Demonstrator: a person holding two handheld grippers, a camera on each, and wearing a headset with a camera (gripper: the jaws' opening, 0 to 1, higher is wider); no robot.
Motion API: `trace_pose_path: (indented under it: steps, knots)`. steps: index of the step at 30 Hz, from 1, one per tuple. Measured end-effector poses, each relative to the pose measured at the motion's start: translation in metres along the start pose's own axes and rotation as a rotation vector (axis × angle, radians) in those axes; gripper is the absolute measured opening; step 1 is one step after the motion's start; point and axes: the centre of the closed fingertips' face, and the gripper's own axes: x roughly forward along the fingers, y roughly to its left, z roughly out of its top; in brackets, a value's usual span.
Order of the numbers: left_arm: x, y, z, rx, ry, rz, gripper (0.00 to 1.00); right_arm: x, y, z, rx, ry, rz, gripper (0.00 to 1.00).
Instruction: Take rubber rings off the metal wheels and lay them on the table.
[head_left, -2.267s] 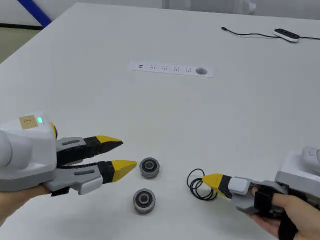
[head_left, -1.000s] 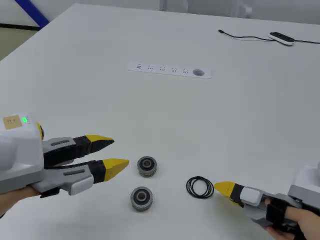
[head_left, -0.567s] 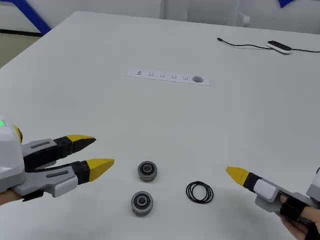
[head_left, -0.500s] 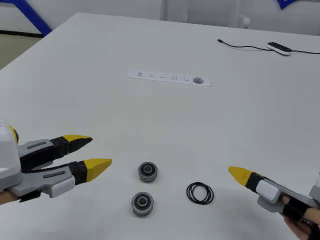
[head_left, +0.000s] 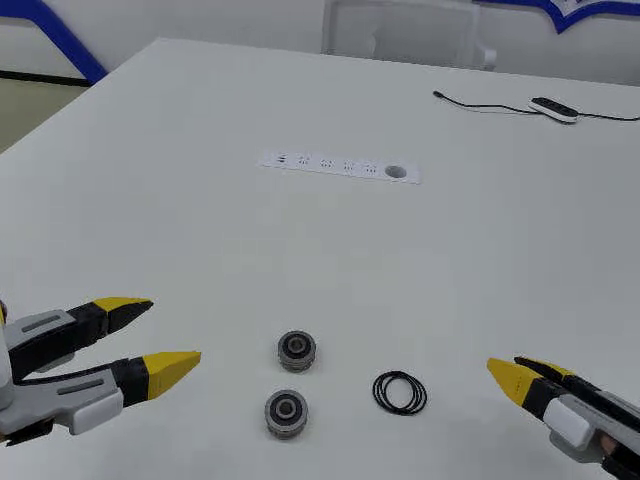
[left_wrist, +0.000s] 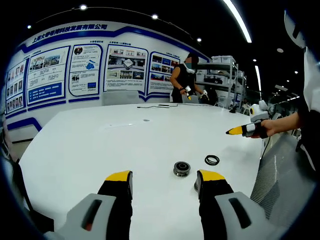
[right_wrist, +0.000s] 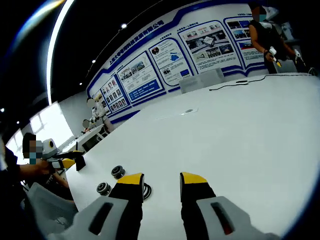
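Observation:
Two metal wheels lie on the white table, one (head_left: 297, 350) behind the other (head_left: 286, 412). A small pile of black rubber rings (head_left: 400, 392) lies flat to their right. My left gripper (head_left: 165, 333) hovers open to the left of the wheels, nothing between its yellow tips. My right gripper (head_left: 510, 368) is open and empty to the right of the rings. The left gripper view has a wheel (left_wrist: 181, 168) and the rings (left_wrist: 212, 159) past the left gripper (left_wrist: 165, 176). In the right gripper view both wheels (right_wrist: 118, 172) (right_wrist: 103, 188) sit left of the right gripper (right_wrist: 161, 180).
A white power strip (head_left: 340, 166) is set into the table's middle. A black cable with a small dark device (head_left: 548, 106) lies at the far right. A person (left_wrist: 186, 80) stands beyond the table's far side.
My right gripper has drawn back to the right, away from the rings, which stay on the table. My left gripper has drawn back to the left. The wheels have not moved.

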Motion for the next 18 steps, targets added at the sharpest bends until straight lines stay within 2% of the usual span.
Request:
trace_pose_path:
  steps: [2,4,6,8,11,18]
  knots:
    - [-0.001,0.001,-0.002,-0.004,-0.007,0.008,0.56,0.000,-0.005,-0.004,-0.045,0.026,-0.013,0.33]
    - [-0.002,0.002,-0.002,-0.019,-0.022,0.018,0.59,-0.001,-0.004,-0.008,-0.074,0.048,-0.019,0.37]
    - [-0.002,0.005,-0.003,-0.015,-0.019,0.037,0.62,-0.001,-0.003,-0.010,-0.101,0.066,-0.023,0.38]
    - [-0.003,0.006,-0.004,-0.017,-0.018,0.048,0.66,-0.002,-0.001,-0.014,-0.169,0.092,-0.017,0.40]
    - [-0.003,0.005,-0.005,-0.013,-0.016,0.048,0.70,-0.002,0.001,-0.019,-0.192,0.113,-0.014,0.44]
    - [0.001,-0.001,-0.016,0.008,0.016,0.038,0.76,-0.005,0.004,-0.030,-0.244,0.152,0.001,0.49]
